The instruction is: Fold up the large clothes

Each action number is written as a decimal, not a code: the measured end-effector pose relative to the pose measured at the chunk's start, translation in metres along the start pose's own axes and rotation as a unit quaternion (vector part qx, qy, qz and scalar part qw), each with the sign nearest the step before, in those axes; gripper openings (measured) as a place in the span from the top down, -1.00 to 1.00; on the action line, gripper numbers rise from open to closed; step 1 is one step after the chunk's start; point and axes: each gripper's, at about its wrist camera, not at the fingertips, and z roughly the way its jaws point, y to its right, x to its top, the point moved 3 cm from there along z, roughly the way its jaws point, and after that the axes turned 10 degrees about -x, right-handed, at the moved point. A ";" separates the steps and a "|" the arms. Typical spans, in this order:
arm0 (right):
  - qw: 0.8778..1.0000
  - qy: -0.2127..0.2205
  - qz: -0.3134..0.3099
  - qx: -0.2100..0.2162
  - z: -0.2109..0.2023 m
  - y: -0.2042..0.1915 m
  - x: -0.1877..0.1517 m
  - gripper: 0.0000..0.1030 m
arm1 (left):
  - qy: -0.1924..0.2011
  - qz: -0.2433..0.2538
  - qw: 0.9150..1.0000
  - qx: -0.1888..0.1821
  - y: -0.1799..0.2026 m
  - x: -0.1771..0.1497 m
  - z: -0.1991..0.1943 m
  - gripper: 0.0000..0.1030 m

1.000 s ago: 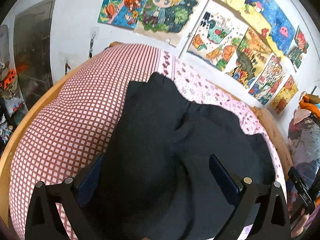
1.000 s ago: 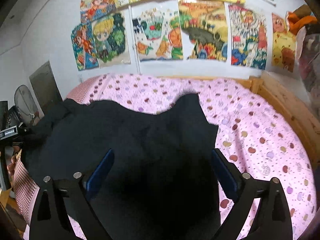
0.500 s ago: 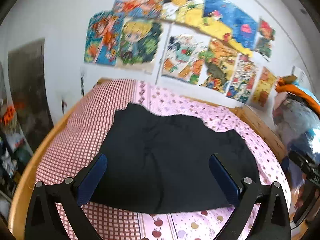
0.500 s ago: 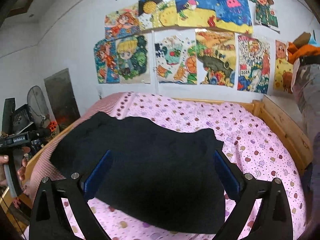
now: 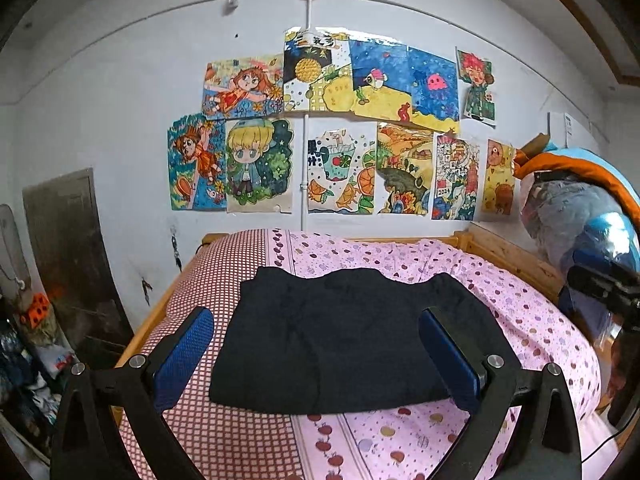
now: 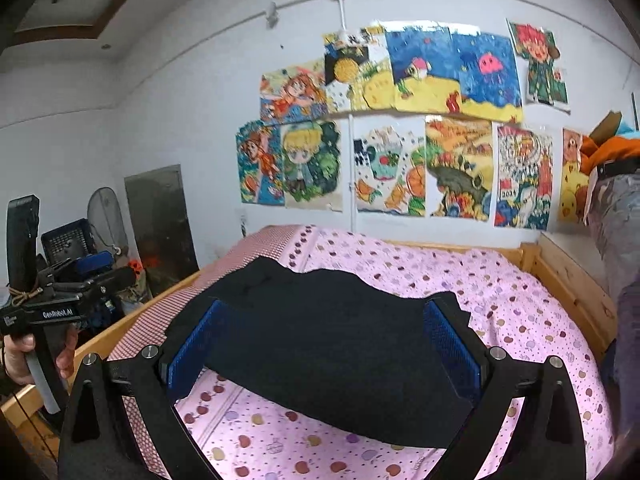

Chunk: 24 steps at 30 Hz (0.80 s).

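At the far left of the right wrist view, a person's hand [image 6: 24, 354] grips the handle of the left claw [image 6: 86, 280], seen from the side beyond the bed's wooden edge; from here its opening cannot be judged. Behind it stand a dark crate [image 6: 68, 242] and a round fan [image 6: 105, 216].

In the left wrist view the left claw [image 5: 318, 354] hangs above the near end of the bed [image 5: 532, 320], its blue-padded fingers [image 5: 184, 354] spread wide with nothing between them. The right claw [image 6: 320, 352] in its own view is likewise spread wide and empty.

The task's thing, a black garment [image 5: 344, 340], lies folded into a rough rectangle in the middle of the bed, flat on the cover. Its left part rests on a red-and-white checked sheet [image 5: 224, 264]; the rest lies on a pink sheet with fruit print [image 5: 520, 312].

On the white far wall hang two rows of colourful drawings [image 5: 340, 132]. At the right, beyond the bed's wooden frame, sits a pile of bundled bedding [image 5: 576, 216].
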 end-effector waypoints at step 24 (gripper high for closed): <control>0.998 0.006 0.058 -0.027 -0.025 0.017 -0.063 -0.97 | 0.005 0.000 1.000 -0.018 0.029 -0.057 -0.012 -1.00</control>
